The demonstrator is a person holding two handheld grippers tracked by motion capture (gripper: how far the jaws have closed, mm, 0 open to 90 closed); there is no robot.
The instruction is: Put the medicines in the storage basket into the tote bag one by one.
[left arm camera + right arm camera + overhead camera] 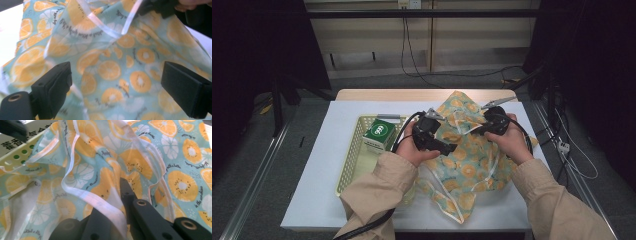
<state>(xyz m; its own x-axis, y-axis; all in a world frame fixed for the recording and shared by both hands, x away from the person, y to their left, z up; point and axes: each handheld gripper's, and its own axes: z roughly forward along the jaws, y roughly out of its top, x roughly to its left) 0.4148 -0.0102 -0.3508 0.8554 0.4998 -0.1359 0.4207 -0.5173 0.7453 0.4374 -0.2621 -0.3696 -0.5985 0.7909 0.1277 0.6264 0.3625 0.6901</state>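
A pale blue cloth [467, 160] printed with orange slices and edged in white tape lies bunched on the right half of the white table [312, 200]. My right gripper [474, 131] is shut on the cloth's white hem [100, 203], lifting a fold of it. My left gripper [451, 148] is open just left of that fold; in the left gripper view its jaws [115, 82] stand wide apart with the cloth [110, 50] beyond them and nothing pressed between the pads. My right gripper [162, 7] appears at the top of that view, holding the hem.
A pale yellow perforated basket [357, 150] sits on the table's left part, with a green-and-white box [379, 132] at its far end. The basket's edge [15, 157] lies close beside the cloth. Cables run over the floor behind the table.
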